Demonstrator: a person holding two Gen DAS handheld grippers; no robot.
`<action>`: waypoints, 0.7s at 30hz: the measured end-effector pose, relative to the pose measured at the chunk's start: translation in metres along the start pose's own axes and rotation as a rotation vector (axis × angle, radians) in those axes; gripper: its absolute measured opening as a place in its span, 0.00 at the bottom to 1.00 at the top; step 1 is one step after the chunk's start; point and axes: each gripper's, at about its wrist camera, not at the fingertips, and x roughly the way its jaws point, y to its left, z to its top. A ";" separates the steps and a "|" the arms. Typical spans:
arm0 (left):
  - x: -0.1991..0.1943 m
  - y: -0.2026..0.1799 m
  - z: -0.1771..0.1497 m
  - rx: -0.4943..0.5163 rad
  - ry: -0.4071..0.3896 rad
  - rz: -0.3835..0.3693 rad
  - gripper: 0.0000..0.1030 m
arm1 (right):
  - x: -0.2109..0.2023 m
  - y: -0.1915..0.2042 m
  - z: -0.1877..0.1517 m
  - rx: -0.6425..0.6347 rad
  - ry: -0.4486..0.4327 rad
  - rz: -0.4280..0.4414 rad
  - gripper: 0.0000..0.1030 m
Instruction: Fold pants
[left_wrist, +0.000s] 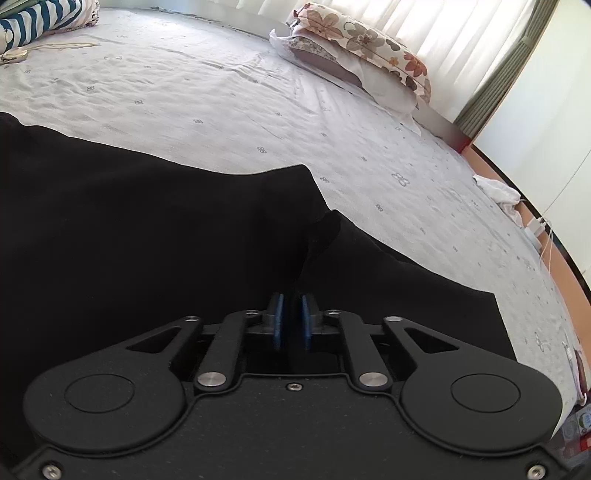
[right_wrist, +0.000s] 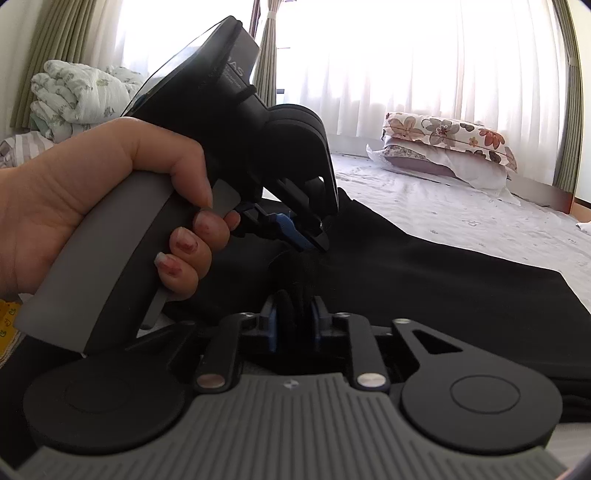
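Note:
The black pants lie spread on a white patterned bed sheet. My left gripper is shut on a raised fold of the pants, its blue pads pinching black cloth. In the right wrist view the pants stretch away to the right. My right gripper is shut on a bunched ridge of the same cloth. The left gripper, held by a hand, pinches the cloth just beyond the right one.
Floral pillows lie at the bed's far edge below bright curtains. A striped cushion sits far left. A rolled quilt is stacked at the left. A white cloth and a charger lie on the floor right.

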 end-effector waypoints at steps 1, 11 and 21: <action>-0.003 0.001 0.001 0.002 -0.010 0.004 0.23 | -0.002 -0.001 0.000 0.001 -0.002 0.009 0.52; -0.048 0.025 -0.001 0.003 -0.125 0.123 0.71 | -0.031 -0.018 0.000 0.017 -0.056 0.014 0.86; -0.087 0.069 -0.003 -0.046 -0.206 0.281 0.89 | -0.034 -0.054 0.004 0.085 -0.075 -0.159 0.92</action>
